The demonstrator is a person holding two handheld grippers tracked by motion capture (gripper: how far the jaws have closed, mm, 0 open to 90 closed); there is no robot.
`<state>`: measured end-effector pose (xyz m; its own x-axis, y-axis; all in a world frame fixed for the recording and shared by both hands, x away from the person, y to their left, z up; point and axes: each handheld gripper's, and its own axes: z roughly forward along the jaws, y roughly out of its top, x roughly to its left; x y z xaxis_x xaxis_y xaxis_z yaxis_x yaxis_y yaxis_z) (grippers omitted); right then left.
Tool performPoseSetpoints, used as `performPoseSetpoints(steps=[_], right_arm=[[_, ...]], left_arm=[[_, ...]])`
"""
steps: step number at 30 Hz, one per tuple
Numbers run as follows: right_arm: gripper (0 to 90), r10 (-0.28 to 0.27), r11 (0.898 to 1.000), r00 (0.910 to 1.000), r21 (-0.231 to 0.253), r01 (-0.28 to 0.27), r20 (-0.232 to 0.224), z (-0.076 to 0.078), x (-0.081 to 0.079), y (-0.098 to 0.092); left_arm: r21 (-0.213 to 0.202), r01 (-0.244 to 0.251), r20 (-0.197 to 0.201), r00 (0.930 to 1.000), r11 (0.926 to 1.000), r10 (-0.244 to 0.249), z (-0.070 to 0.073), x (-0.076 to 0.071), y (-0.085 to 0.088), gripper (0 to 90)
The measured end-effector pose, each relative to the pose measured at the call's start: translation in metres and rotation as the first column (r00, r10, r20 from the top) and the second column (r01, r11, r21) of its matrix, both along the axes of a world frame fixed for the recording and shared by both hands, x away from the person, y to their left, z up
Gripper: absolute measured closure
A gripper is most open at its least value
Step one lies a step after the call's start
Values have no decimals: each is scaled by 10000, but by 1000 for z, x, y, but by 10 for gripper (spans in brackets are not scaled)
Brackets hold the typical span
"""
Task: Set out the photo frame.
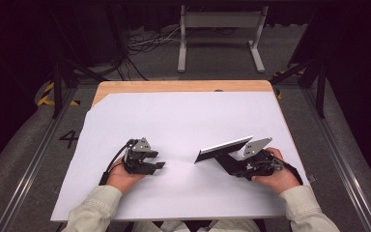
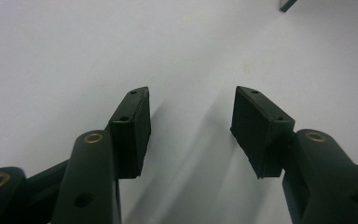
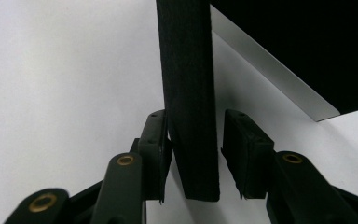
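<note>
One black strap (image 3: pixel 189 98) of the flat dark case (image 1: pixel 223 148) lies between your right tool (image 3: pixel 194 154), pads parted, running straight ahead; your left tool (image 1: pixel 158 160) gapes empty, well apart on the worktop (image 1: pixel 183 116).

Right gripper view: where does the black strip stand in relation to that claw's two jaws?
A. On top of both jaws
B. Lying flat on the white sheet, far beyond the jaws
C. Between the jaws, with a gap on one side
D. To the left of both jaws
C: the black strip stands upright between the right claw jaws, close against one pad, with a sliver of white sheet showing before the other.
</note>
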<state>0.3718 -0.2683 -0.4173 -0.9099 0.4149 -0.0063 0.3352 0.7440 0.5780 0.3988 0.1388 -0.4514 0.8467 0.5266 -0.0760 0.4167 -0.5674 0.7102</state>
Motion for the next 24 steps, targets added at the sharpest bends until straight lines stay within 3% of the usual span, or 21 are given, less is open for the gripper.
performPoseSetpoints(steps=[12, 24], right_arm=[[611, -35, 9984, 9991, 572, 11, 425, 17, -7, -9], [636, -437, 9953, 9935, 903, 342, 1055, 28, -15, -28]], left_arm=[[-52, 230, 153, 9996, 9997, -230, 4, 0, -5, 474], [-559, 596, 351, 9977, 9967, -577, 16, 2, -20, 498]])
